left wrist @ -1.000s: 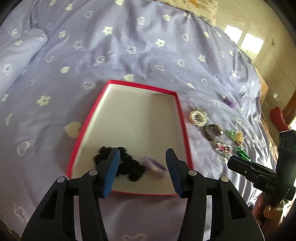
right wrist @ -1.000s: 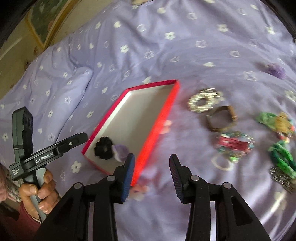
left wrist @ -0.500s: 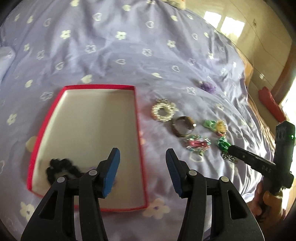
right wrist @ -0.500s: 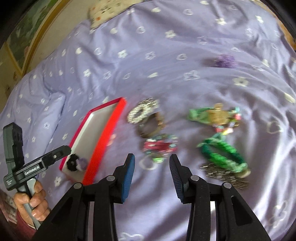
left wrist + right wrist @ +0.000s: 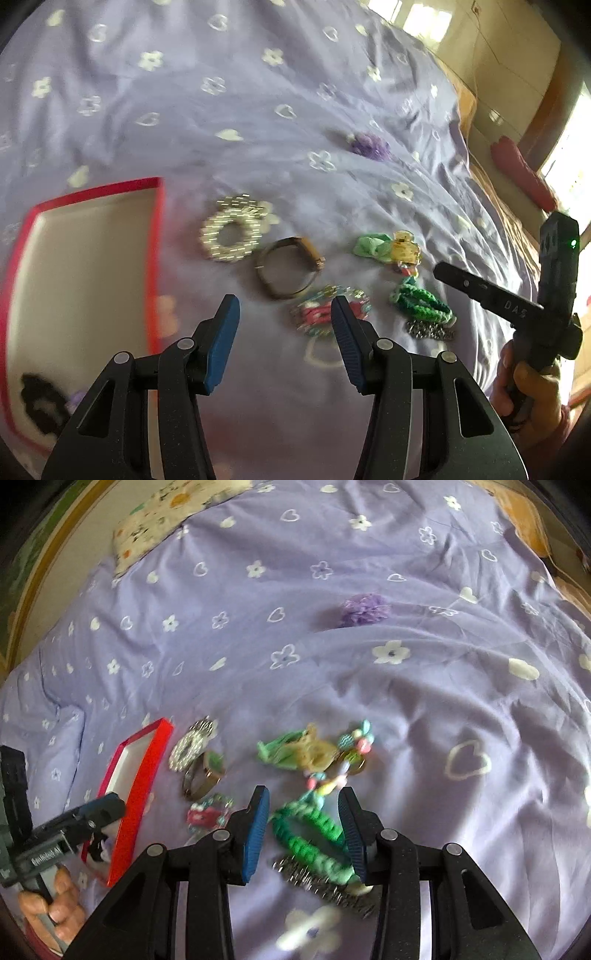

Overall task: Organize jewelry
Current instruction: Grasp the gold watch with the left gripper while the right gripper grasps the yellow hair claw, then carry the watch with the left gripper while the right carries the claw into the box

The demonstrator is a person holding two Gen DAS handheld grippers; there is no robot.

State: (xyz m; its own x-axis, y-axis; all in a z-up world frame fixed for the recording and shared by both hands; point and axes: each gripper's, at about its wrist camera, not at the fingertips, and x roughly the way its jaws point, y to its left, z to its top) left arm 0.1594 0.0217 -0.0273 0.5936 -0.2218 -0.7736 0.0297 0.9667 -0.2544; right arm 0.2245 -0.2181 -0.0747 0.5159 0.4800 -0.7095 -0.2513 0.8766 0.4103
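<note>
1. Right of the red box (image 5: 138, 775), the right tool (image 5: 303, 825) gaped wide around a green bracelet (image 5: 314, 840) on the bed (image 5: 369, 664).
2. Left tool (image 5: 284, 334) hung wide, empty.
3. Closing might snag the chain (image 5: 325, 886) beneath it.

Red tray (image 5: 157, 258) (cut off left), blurred.

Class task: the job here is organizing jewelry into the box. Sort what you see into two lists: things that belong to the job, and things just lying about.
Part of the job:
red box
pearl ring
bangle
green braided bracelet
pink bracelet
right gripper
left gripper

Lying about:
purple bedspread
floral pillow
</note>
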